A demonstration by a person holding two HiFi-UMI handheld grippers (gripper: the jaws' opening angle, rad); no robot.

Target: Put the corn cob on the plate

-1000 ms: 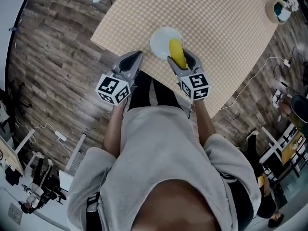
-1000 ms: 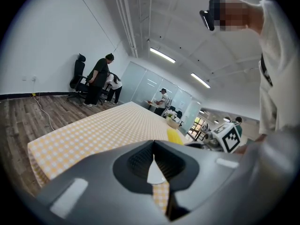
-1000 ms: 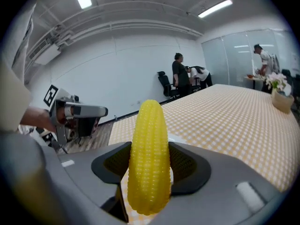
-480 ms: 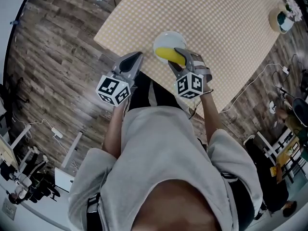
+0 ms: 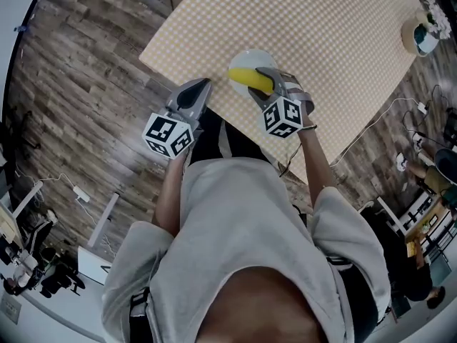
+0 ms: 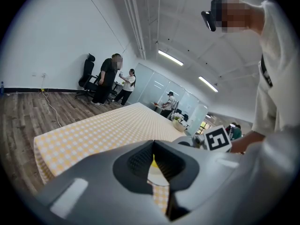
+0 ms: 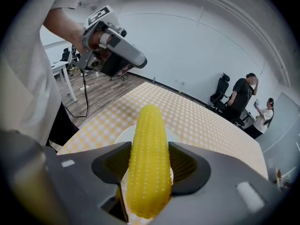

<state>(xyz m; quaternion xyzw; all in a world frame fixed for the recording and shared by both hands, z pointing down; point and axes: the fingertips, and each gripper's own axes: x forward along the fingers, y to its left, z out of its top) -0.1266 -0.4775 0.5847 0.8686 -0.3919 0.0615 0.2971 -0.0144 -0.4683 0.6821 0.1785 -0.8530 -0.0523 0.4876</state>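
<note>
- The right gripper (image 5: 260,84) pinches the corn cob (image 5: 250,78). In the right gripper view both pads press its sides, and the cob (image 7: 149,163) stands between them with its tip toward 12 o'clock.
- The cob hangs over the white plate (image 5: 251,56), near the table (image 5: 307,27) edge closest to the person. Cob and jaws cover much of the plate, so whether the cob touches it cannot be told.
- Only a pale sliver of plate (image 7: 123,136) shows at 9 o'clock of the cob.
- The left gripper (image 5: 194,91) sits at 8 o'clock of the plate, off the table edge, with its jaws pressed together at the tips and nothing between them.
- Its own body fills the lower half of the left gripper view (image 6: 153,161), and a narrow gap shows a strip of white and yellow.
- A small round pot (image 5: 418,34) sits at 2 o'clock, too small to make out.
</note>
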